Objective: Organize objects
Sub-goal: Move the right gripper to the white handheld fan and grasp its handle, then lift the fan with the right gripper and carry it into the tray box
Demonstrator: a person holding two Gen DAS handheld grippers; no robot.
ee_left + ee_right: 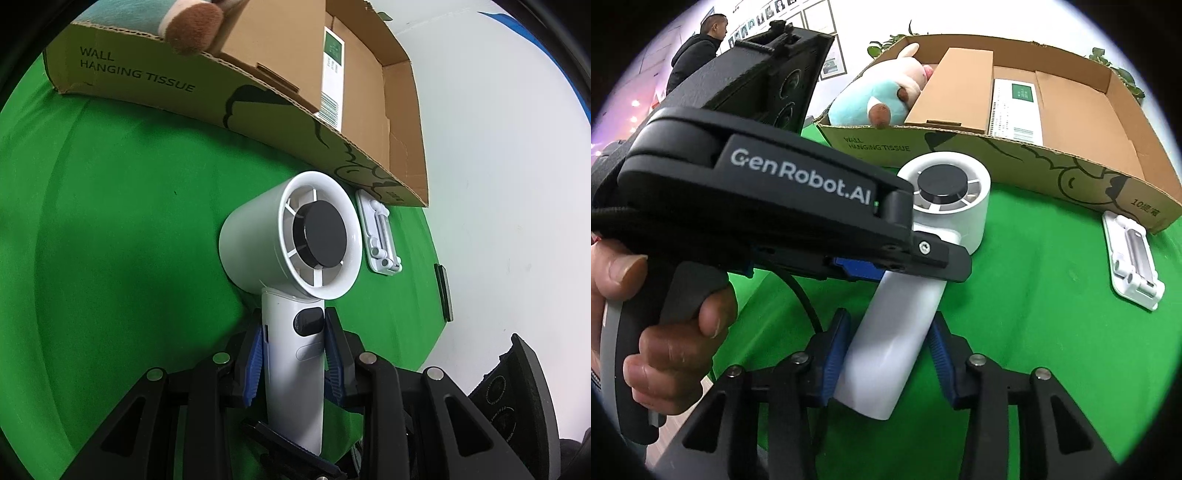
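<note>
1. Left gripper (293,354) fingers pinching the fan (295,258) handle, so no slipping.
2. Right gripper (886,354) fingers spread around the handle's end, left side touching.
3. Fan over the bench (110,221), near the box (1071,173), likely going in.

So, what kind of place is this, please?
Probably an indoor office or lab set up for recording: a table under a green cloth, framed pictures on a white wall, and a man standing in the background. A cardboard box sits on the cloth.
</note>
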